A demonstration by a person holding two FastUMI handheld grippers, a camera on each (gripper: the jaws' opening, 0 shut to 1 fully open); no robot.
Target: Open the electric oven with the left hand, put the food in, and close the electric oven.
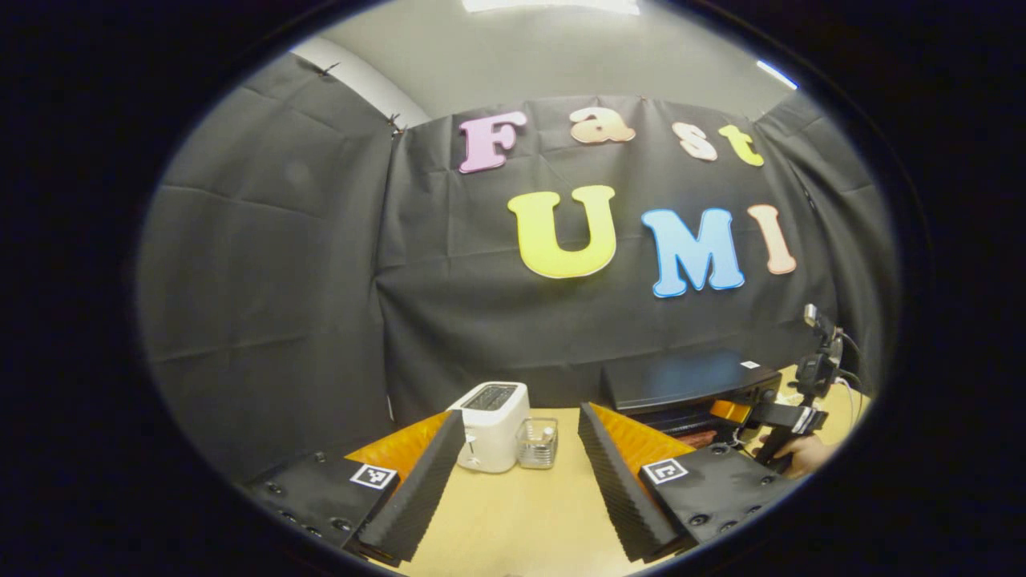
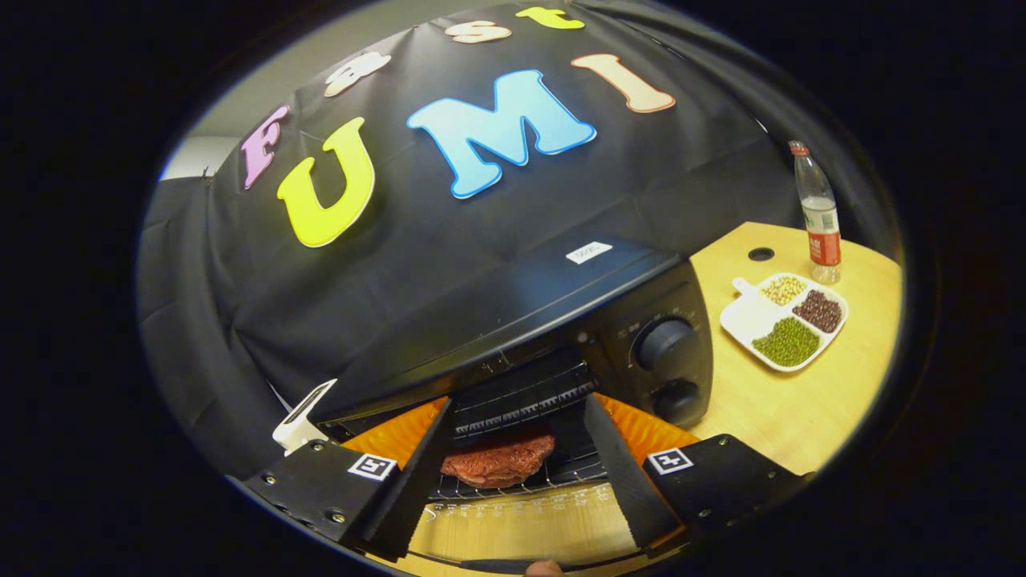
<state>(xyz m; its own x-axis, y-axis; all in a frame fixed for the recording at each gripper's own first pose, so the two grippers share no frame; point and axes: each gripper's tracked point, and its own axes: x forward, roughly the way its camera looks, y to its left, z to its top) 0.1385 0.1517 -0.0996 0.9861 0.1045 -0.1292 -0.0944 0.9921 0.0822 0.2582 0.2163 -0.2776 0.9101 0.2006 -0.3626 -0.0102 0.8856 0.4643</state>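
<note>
Food [image 2: 498, 462] lies on the wire rack [image 2: 521, 479] inside the oven [image 2: 561, 320], door [image 2: 513, 521] dropped open toward me. It is a flat reddish patty, meat by the look of it. I judge it soft, light and a bit slick; if it needs shifting, I'd nudge its near edge, not squeeze it.

Right gripper [image 2: 513, 473] sits at the oven mouth, fingers [image 2: 413, 473] spread wide either side of the patty, holding nothing; whether they touch the rack I cannot tell.

Left gripper [image 1: 521, 473] hangs over the worktop [image 1: 521, 513], fingers [image 1: 429, 473] wide apart and empty, pointed at the toaster [image 1: 493, 425] and a small clear holder [image 1: 538, 443] near the far edge. In its view the oven [image 1: 681, 381] stands off to the right, the other gripper and a hand [image 1: 801, 455] in front of it.

The door will be stiff and hinged low, I judge; the left fingers should take it at its free front edge to swing it up.
</note>
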